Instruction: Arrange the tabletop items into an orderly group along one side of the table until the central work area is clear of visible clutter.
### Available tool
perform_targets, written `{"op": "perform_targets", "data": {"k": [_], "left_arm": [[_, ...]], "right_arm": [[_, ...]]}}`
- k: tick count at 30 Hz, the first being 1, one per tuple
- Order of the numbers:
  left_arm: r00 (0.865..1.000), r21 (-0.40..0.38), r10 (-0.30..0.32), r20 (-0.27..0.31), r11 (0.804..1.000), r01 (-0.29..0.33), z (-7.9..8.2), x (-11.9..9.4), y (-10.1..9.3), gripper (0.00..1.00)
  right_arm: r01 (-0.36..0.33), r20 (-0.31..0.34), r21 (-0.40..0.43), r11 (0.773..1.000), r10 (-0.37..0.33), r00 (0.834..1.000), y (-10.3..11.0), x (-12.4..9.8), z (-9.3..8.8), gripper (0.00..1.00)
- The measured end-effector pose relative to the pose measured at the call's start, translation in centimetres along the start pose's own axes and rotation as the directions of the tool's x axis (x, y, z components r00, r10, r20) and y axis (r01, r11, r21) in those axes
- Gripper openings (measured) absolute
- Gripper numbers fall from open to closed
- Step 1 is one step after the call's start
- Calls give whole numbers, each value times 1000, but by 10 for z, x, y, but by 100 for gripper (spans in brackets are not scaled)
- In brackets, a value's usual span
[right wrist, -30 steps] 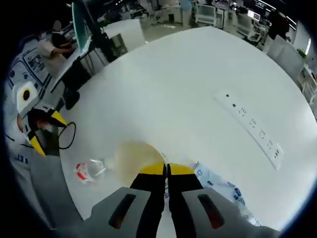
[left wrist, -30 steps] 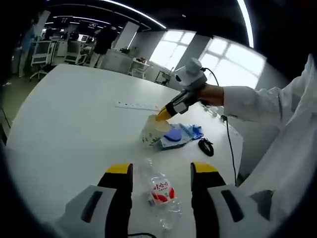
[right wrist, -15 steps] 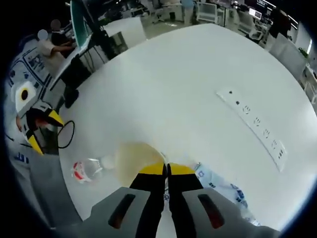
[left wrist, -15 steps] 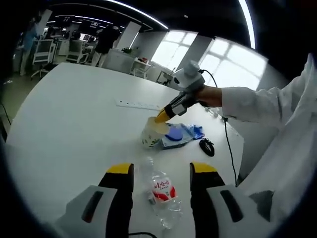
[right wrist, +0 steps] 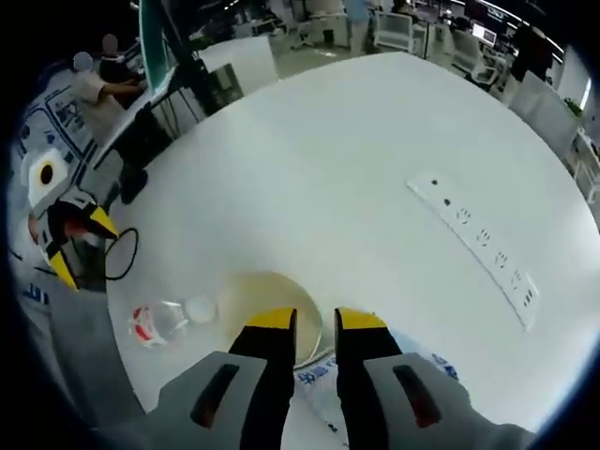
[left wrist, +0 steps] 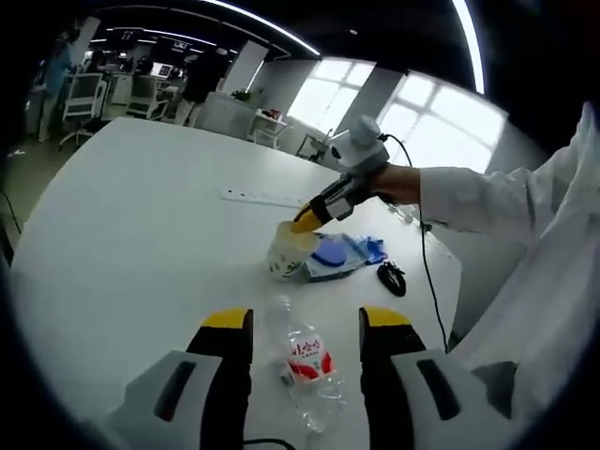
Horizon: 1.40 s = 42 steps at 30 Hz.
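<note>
While the right tool (right wrist: 310, 321) is hanging with jaws apart over the cream paper bowl (left wrist: 289, 247) at frame centre, presumably freeing it beside the blue packet (left wrist: 339, 255), the left tool (left wrist: 305, 321) is waiting, jaws apart, astride the clear plastic bottle (left wrist: 302, 364) lying on the white counter (left wrist: 131, 234).

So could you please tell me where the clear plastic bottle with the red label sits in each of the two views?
Left gripper view: the plastic bottle lies low in the centre, between this gripper's two jaws, on the white table.
Right gripper view: the bottle lies at lower left, beside the paper cup.
Shared landmark: the paper cup, beyond the bottle in the left gripper view.
</note>
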<state>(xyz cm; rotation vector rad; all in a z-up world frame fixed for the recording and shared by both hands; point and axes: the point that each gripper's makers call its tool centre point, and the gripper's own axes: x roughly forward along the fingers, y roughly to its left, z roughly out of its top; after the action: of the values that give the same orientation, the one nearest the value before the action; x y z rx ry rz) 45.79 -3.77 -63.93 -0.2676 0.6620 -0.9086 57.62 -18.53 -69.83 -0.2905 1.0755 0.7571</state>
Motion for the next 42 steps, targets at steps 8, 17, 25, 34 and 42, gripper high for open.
{"op": "perform_targets", "data": {"k": [8,17,25,34,42], "left_arm": [[1000,4,-5,0,1000,5,0,-1,-2,46],[1000,8,-5,8,1000,5,4,-3,-4,47],[1000,14,-6,14,1000,6,8,-4,-6,49],[1000,30,-12,13,999,12,15,-7,-10,53],[1000,42,-12,18,999,11,22,-10,-11,58]], "right_arm": [[33,69,-7,999,-33,997,-3,-10,9,29],[69,157,2,998,-69,985,-4,-27,20,46],[73,226,28,997,-78,971,4,-44,25,50],[76,301,61,995,-90,949,14,-67,28,52],[70,355,96,993,-100,930,21,-83,26,56]]}}
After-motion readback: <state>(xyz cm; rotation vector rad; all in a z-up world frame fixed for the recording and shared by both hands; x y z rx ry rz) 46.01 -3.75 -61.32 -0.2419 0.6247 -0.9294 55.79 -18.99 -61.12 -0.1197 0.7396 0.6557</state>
